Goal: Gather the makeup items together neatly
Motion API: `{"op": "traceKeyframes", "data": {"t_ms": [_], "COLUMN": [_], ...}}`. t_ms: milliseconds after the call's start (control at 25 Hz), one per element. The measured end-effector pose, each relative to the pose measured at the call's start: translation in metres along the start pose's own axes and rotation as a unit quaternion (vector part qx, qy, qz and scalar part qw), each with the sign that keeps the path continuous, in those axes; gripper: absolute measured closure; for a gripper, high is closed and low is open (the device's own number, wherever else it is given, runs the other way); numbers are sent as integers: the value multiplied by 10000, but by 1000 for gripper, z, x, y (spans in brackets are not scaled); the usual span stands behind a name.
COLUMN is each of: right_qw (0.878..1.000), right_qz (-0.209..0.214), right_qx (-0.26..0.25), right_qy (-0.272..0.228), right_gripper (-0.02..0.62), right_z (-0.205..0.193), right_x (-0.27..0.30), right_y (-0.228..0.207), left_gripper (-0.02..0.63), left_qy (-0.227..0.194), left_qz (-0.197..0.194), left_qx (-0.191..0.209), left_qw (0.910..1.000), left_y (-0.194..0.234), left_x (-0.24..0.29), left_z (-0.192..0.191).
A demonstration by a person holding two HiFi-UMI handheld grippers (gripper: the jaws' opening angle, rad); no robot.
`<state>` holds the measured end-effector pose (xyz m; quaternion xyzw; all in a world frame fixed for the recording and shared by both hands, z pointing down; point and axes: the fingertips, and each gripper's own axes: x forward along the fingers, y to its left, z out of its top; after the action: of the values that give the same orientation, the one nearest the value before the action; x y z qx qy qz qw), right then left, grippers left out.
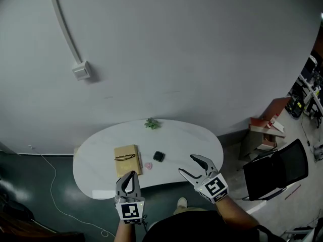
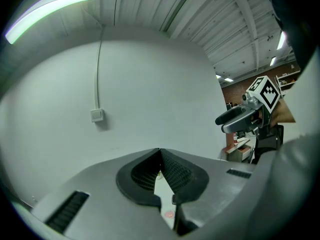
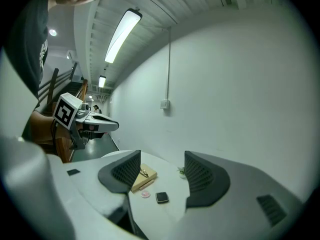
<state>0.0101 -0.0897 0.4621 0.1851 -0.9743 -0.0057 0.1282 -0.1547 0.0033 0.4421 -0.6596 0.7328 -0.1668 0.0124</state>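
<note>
Hovering by the near edge of the tabletop [image 1: 194, 140], left gripper [image 1: 132, 174] has jaws clenched, empty; right gripper [image 1: 185, 164] jaws released; compact [image 1: 159, 156] near box [image 1: 127, 160]

Showing a small black square compact [image 1: 158, 156] lying flat near the middle of the white table [image 1: 202, 140], a tiny pink round piece [image 1: 148, 165] resting just beside it toward the near edge, and a flat tan box [image 1: 126, 168] sitting just left of both, carrying a thin dark looped item [image 1: 124, 158] on top
</note>
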Motion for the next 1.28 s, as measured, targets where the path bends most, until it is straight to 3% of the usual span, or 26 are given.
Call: {"op": "traceKeyframes", "data": {"t_ms": [160,440,760,1120,1280], "right_qw": [9999,9998,9988,9903,9850], "right_qz": [84,188,362,798,923], "right_qx": [-60,-78,100,339,511], "right_qy": [-8,-23,326,1090,1365], "right_gripper": [318,318,318,318,318], "right_z": [-1,-4,-39,-107,-128], "right_x": [12,32,61,123,148], "right_y": [-22,-64,-80,-64,-53], "left_gripper": [584,584,584,584,584], "left_qy": [-96,-332,-359,-165,-158], "left_qz": [97,415,869,749,599], "left_qx": [-170,-67,-177,-241,-75], "left_qw": [9998,9986,9954,9968,9981], "left_y": [1,5,26,58,76], "left_x": [20,49,54,75,97], "left_z": [13,23,20,7,11]}}
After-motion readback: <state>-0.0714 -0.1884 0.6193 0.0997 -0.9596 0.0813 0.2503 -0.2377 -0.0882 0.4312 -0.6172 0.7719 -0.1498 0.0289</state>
